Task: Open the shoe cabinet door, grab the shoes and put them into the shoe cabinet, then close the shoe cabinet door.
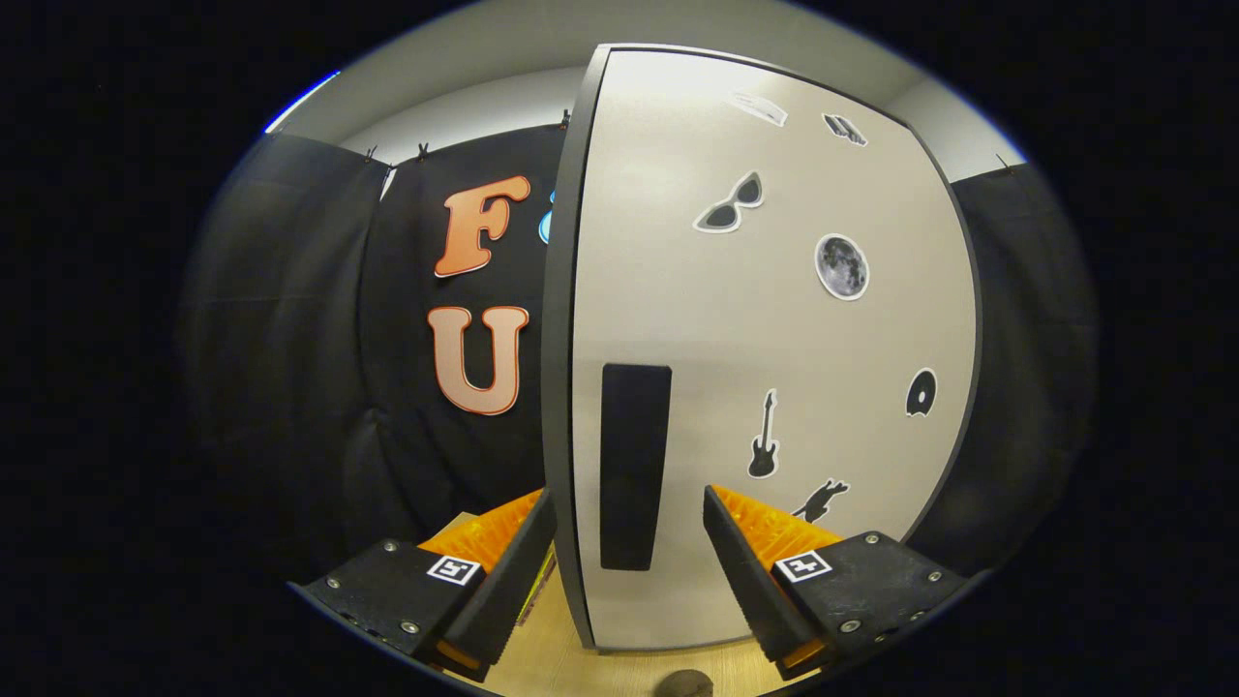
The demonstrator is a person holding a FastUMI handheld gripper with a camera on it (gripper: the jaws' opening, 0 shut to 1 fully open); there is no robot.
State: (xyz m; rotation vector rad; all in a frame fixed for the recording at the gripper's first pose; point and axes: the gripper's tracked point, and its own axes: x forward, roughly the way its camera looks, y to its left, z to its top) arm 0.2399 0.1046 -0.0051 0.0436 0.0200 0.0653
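Nearest are the two fingers of the gripper (629, 542), spread wide, and they hold nothing. Between them stands the free edge of the shoe cabinet door (774, 319): the left finger (508, 571) is on the far side of the dark edge band, and the right finger (740, 571) is in front of the pale face. Whether either finger touches the door, I cannot tell. Probably the fingers straddle the edge so that they can swing the panel.

Just ahead, between the fingers, is a tall dark handle (635, 465) set in the door face near the edge (it looks like a recessed slot). Under the door is a light wooden floor (542, 658), with a small dark round object (683, 683) on it that I cannot identify.

Further up, the door face carries some stickers, for example a guitar (764, 436), a moon (841, 266) and sunglasses (731, 205). Beyond the door hangs the black booth wall (290, 339).
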